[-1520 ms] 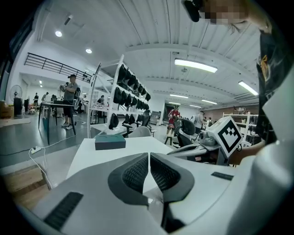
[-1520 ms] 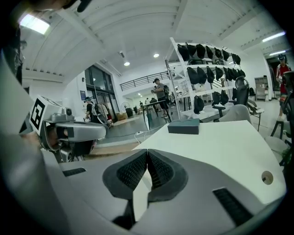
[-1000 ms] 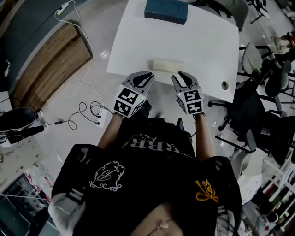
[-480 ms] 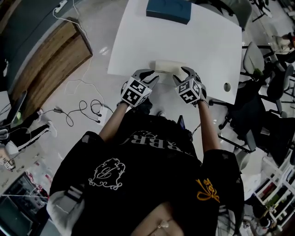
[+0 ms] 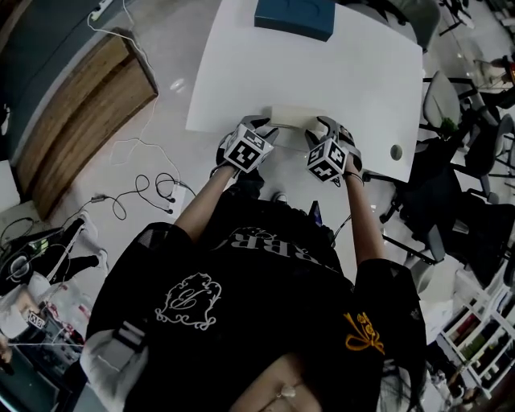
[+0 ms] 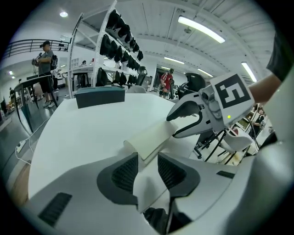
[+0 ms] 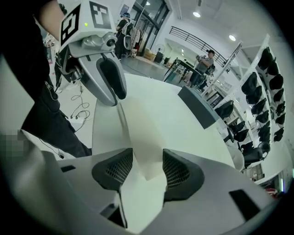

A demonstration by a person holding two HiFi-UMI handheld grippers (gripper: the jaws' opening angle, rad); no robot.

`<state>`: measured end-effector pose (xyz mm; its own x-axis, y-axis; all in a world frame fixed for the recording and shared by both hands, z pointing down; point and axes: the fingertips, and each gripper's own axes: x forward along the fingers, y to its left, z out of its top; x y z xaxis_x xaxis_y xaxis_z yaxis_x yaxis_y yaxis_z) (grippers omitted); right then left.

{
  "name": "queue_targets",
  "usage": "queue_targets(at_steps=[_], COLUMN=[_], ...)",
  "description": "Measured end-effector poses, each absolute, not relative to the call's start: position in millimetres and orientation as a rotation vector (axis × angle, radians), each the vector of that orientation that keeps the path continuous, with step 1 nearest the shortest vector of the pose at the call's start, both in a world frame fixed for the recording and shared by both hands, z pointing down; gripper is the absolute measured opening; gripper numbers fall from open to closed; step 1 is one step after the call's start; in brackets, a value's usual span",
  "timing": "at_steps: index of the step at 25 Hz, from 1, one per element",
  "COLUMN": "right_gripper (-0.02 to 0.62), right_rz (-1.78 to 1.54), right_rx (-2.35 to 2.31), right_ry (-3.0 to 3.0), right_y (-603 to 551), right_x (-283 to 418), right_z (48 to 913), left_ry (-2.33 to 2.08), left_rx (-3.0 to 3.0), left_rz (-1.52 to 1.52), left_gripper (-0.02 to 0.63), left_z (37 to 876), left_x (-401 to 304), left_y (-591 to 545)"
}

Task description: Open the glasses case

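Observation:
A cream glasses case lies shut near the front edge of the white table. My left gripper is at its left end and my right gripper at its right end. In the left gripper view the case runs ahead, and its near end sits between the opening jaws of my left gripper, whose pads do not press on it. In the right gripper view the case tapers into the gap of my right gripper. Those jaws are closing slightly, with space on both sides.
A dark blue box sits at the table's far edge. A round cable hole is at the table's right front corner. Office chairs crowd the right side. Cables and a wooden bench lie on the floor to the left.
Both grippers came down and forward from in front of the table to the two ends of the case. Their jaws have spread wider, and the right one has rolled.

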<state>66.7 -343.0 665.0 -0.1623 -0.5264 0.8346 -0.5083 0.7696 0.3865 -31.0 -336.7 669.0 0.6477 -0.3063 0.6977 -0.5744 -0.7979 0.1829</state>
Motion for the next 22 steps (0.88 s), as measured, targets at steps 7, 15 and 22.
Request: queue_targets(at_steps=[7, 15, 22], right_gripper=[0.216, 0.192, 0.119], right_rz=[-0.041, 0.004, -0.021], right_rx=[0.801, 0.85, 0.969], right_ry=[-1.777, -1.784, -1.822], right_y=[-344, -346, -369], right_x=[65, 66, 67], right_z=[666, 659, 628], left_ry=[-0.726, -0.683, -0.665], left_rx=[2.432, 2.434, 2.458], left_rz=[1.041, 1.001, 1.047], left_gripper=[0.129, 0.129, 0.126], left_z=[688, 691, 690], left_x=[-35, -34, -34], left_y=[-344, -344, -344])
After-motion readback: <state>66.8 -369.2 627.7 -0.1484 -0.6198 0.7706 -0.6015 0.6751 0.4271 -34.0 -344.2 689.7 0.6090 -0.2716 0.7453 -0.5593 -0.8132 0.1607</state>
